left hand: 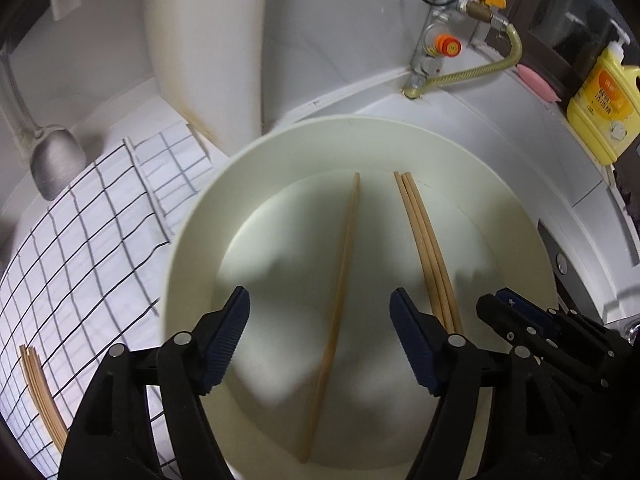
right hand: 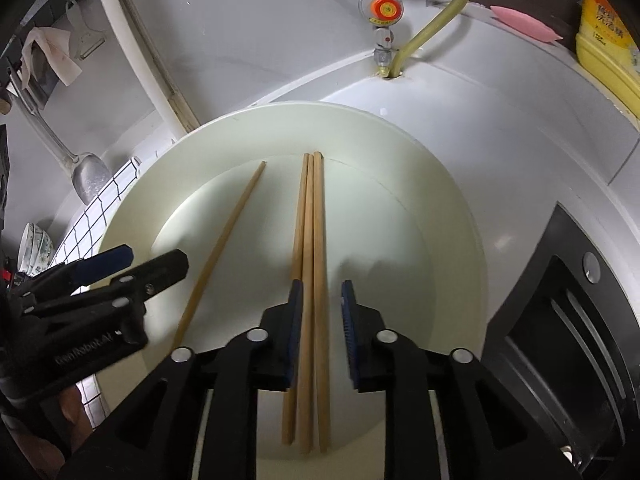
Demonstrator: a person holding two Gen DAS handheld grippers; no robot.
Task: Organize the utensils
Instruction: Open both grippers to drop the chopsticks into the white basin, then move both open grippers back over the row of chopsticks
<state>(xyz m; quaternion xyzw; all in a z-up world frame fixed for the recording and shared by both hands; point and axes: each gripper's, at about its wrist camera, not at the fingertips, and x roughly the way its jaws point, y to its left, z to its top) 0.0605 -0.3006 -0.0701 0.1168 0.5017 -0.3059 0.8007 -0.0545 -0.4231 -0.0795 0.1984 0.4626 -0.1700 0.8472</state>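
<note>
A large white plate [left hand: 192, 248] holds wooden chopsticks. A single chopstick [left hand: 340, 264] lies between the fingers of my open left gripper [left hand: 320, 312], which hovers over it. A bundle of three chopsticks [left hand: 424, 240] lies to its right. In the right wrist view the bundle [right hand: 308, 240] runs between the fingers of my right gripper [right hand: 322, 300], which is open around it. The single chopstick [right hand: 224, 240] and the plate [right hand: 452, 240] also show there. More chopsticks [left hand: 40, 392] lie on the checked cloth [left hand: 80, 248].
A metal spoon [left hand: 52, 160] hangs at the left wall. A gas valve with a yellow hose [left hand: 448, 44], a yellow detergent bottle [left hand: 604, 96] and a pink sponge [left hand: 536, 82] stand behind. A black stove [right hand: 560, 340] is on the right. A bowl [right hand: 34, 246] sits far left.
</note>
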